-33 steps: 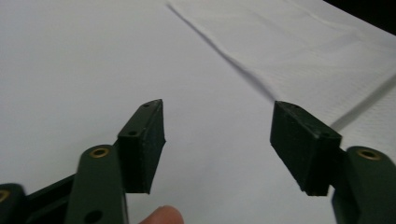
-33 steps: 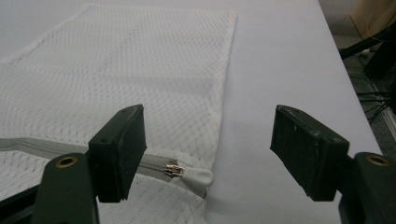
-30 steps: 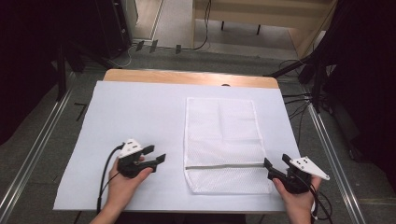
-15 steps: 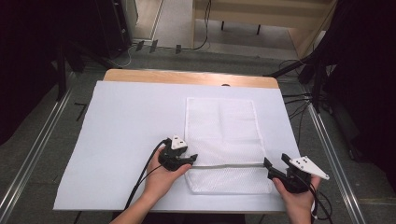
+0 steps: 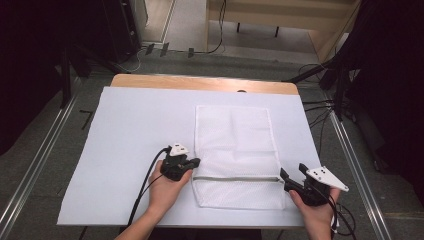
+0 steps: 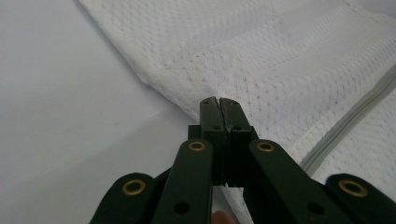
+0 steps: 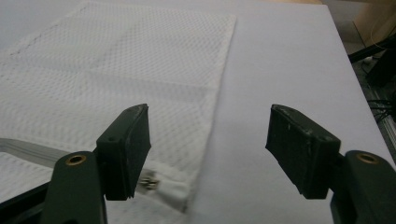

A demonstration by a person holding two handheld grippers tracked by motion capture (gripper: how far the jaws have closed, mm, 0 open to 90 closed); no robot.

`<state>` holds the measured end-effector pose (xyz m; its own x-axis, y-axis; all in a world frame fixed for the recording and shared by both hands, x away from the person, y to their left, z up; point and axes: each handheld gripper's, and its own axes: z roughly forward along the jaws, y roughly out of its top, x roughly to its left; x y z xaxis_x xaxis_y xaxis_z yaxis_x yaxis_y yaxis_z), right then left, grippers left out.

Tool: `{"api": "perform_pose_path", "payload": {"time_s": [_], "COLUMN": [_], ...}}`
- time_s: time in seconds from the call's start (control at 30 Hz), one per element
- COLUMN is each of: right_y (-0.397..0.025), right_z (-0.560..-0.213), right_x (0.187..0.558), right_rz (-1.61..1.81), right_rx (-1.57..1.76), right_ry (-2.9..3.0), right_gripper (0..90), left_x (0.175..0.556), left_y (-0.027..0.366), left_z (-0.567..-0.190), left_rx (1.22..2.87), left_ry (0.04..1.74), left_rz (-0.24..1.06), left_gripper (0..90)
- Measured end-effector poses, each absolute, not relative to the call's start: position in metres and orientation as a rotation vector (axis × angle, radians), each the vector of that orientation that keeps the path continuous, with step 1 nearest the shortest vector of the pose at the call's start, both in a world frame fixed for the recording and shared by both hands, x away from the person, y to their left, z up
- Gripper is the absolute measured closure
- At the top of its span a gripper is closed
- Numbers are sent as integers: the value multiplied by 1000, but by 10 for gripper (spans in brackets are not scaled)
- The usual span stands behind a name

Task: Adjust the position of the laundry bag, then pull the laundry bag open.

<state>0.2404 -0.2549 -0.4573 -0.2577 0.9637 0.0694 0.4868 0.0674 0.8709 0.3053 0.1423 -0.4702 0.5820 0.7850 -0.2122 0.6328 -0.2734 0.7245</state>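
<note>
My left gripper has moved right to the mesh bag's left edge, jaws closed, seemingly on nothing. My right gripper waits wide open by the zipper end.

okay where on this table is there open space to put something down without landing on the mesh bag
The widest free patch is the white sheet left of the mesh bag, beyond the left gripper. A bare band runs between the bag's far edge and the wooden table edge. A narrow strip lies right of the bag, beyond the right gripper. The near edge is crowded by both hands.
</note>
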Motion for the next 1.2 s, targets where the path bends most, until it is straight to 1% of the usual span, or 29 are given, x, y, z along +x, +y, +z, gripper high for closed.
{"api": "perform_pose_path", "payload": {"time_s": [0.03, 0.13, 0.17, 0.2, 0.23, 0.27, 0.3, 0.33, 0.37, 0.53, 0.7, 0.77, 0.8, 0.83, 0.87, 1.03, 1.2], "right_y": [-255, -253, -253, -251, -251, -249, -249, -246, -245, -235, -227, -222, -220, -217, -210, -196, -178], "right_z": [-457, -457, -457, -457, -457, -457, -457, -457, -457, -456, -455, -454, -453, -452, -450, -450, -451], "right_x": [240, 240, 240, 240, 240, 240, 240, 239, 240, 239, 237, 235, 233, 231, 226, 216, 206], "right_rz": [1122, 1125, 1125, 1123, 1123, 1124, 1124, 1126, 1129, 1127, 1135, 1149, 1155, 1166, 1199, 1255, 1304], "right_rx": [1442, 1437, 1437, 1438, 1438, 1430, 1430, 1429, 1420, 1408, 1385, 1375, 1373, 1361, 1350, 1341, 1382], "right_ry": [1801, 1809, 1809, 1814, 1814, 1821, 1821, 1824, 1829, 1847, 1869, 1877, 1884, 1894, 1906, 1974, 2010], "right_gripper": [309, 310, 310, 309, 309, 309, 309, 308, 308, 308, 306, 306, 306, 308, 310, 310, 294], "left_x": [305, 300, 300, 296, 296, 290, 290, 282, 282, 260, 256, 255, 254, 253, 252, 245, 237], "left_y": [142, 174, 174, 192, 192, 210, 210, 227, 227, 257, 259, 259, 259, 260, 261, 262, 243], "left_z": [-470, -468, -468, -467, -467, -467, -467, -467, -467, -465, -466, -465, -463, -462, -458, -451, -447], "left_rx": [2001, 1962, 1962, 1948, 1948, 1925, 1925, 1909, 1909, 1898, 1892, 1890, 1873, 1850, 1811, 1801, 1836], "left_ry": [1130, 1170, 1170, 1190, 1190, 1218, 1218, 1248, 1248, 1277, 1270, 1238, 1226, 1225, 1228, 1186, 1096], "left_rz": [238, 254, 254, 262, 262, 275, 275, 288, 288, 328, 321, 328, 351, 365, 379, 408, 377], "left_gripper": [900, 900, 900, 900, 900, 900, 900, 900, 900, 900, 895, 793, 793, 689, 535, 526, 537]}}
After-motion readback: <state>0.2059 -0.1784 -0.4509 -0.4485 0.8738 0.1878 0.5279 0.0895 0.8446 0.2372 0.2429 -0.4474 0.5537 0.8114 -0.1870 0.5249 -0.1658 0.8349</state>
